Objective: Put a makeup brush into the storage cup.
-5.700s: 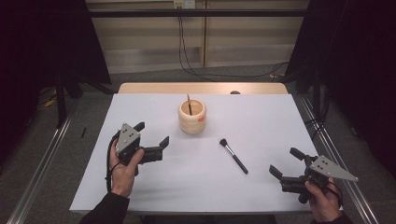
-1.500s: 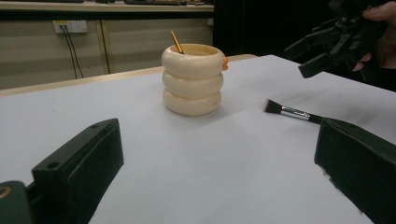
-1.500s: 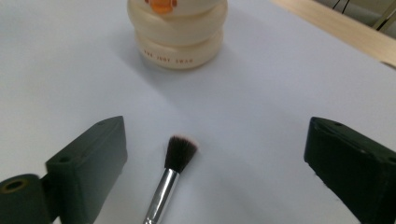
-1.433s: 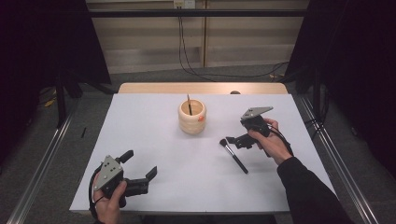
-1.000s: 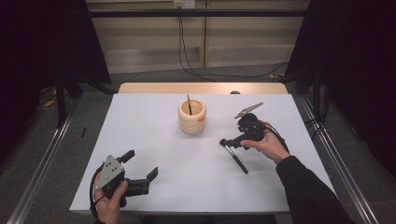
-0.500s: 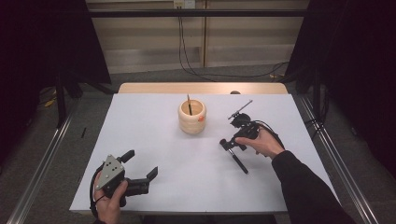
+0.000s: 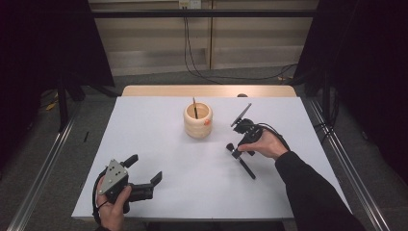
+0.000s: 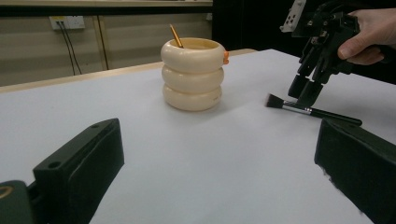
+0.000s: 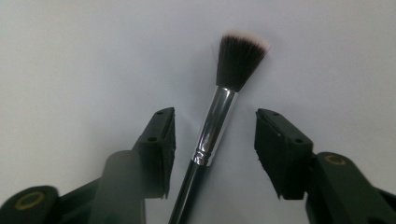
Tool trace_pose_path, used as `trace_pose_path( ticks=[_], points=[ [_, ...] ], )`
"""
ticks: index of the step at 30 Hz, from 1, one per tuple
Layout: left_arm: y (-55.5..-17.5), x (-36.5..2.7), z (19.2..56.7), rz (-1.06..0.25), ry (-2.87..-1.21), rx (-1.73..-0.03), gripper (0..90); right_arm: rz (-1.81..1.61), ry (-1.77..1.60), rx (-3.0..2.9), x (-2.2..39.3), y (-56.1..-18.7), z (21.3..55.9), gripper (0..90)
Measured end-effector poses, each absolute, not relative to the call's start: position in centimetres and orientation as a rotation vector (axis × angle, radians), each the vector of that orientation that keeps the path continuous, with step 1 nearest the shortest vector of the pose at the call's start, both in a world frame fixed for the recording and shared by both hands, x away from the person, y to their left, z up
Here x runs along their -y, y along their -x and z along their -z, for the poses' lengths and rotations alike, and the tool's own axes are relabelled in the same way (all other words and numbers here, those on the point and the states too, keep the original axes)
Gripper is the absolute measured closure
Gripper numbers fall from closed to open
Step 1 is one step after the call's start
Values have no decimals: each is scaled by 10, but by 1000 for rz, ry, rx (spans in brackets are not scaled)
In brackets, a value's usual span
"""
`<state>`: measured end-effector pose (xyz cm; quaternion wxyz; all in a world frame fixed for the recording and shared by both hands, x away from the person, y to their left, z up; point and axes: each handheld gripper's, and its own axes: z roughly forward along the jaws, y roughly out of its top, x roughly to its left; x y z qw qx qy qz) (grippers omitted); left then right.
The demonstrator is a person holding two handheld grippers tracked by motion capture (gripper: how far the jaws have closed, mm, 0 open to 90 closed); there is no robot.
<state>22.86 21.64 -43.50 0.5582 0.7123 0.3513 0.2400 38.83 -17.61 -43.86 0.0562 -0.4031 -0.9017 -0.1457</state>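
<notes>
- High view: right gripper (image 7: 234, 150) is down over the makeup brush (image 7: 242, 161), which lies flat on the white table (image 7: 159, 120) to the right of the cream ribbed holder (image 7: 197, 120), apart from it. Bristle end points toward the holder side, handle runs toward the person.
- High view: left gripper (image 7: 144, 173) rests near the front left of the table, well apart from the brush, jaws spread wide with nothing between them. A thin stick (image 7: 195, 107) stands in the holder.
- Left gripper view: its own two black jaws stand far apart, nothing held. Beyond them sit the holder (image 8: 192, 74) and the brush (image 8: 310, 111); the right gripper (image 8: 306, 91) has its tips down at the ferrule.
- Right gripper view: jaws have just been closing and straddle the silver ferrule (image 9: 212, 126), one on each side; gaps show on both sides, so the pads do not press yet. Bristles (image 9: 240, 58) lie ahead of the tips.
- Step, as I judge: closing in to grasp the brush. Next move calls for finishing the squeeze on the ferrule, centred, then lifting; likely goal is the holder.
- Surface: plain matte white sheet, wooden edge at the far side. Room: dim, dark curtains at both sides, beige back wall with cables, metal floor rails.
</notes>
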Motion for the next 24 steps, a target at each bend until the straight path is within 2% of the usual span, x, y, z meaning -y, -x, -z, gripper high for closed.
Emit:
trace_pose_path(
  ticks=[8, 14, 20, 24],
  points=[
    [-229, -216, 435, -563, -1684, -826, 12, 327, 1236, 2741, 168, -389, 444, 566],
    [-230, -216, 436, -567, -1690, -825, 9, 290, 1223, 2754, 163, -391, 449, 578],
    [-230, -216, 436, -563, -1687, -824, 9, 248, 1259, 2780, 161, -389, 449, 648],
    [-230, -216, 436, -561, -1701, -815, 9, 227, 1282, 2799, 161, -389, 449, 739]
  ],
)
